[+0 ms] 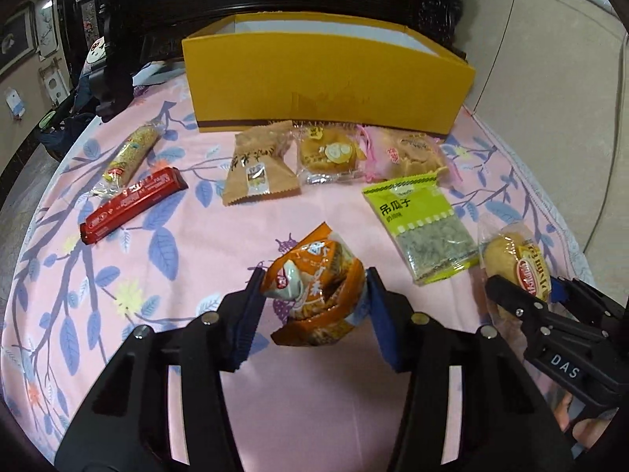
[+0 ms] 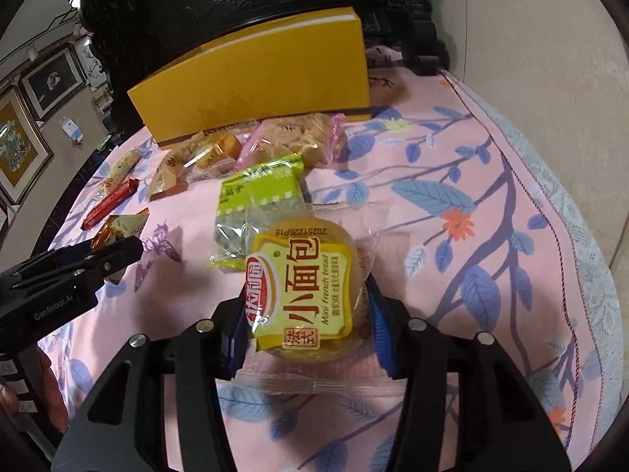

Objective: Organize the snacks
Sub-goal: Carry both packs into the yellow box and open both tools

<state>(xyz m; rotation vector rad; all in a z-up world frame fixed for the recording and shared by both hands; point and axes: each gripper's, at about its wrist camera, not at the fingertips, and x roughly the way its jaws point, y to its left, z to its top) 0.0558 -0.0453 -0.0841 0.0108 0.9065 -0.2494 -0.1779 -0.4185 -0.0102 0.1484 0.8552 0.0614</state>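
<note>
Both claws pinch snacks: left claw (image 1: pixel 312 291) an orange crinkly packet (image 1: pixel 314 287), right claw (image 2: pixel 304 314) a yellow-labelled clear-wrapped bun (image 2: pixel 306 287); next, carry both to the far yellow cardboard box (image 1: pixel 326 78).

Seen from the right wrist, the yellow box (image 2: pixel 251 90) shows only its outer walls; its inside is hidden. In front of it, the brown packet (image 2: pixel 169 175) lies partly behind other wrappers, its print too small to read. The orange-wrapped snack (image 2: pixel 118 232), well left of the box, is half covered by the left gripper (image 2: pixel 118 251). Beside the box's right end, the tabletop (image 1: pixel 570 236) runs out of the frame
</note>
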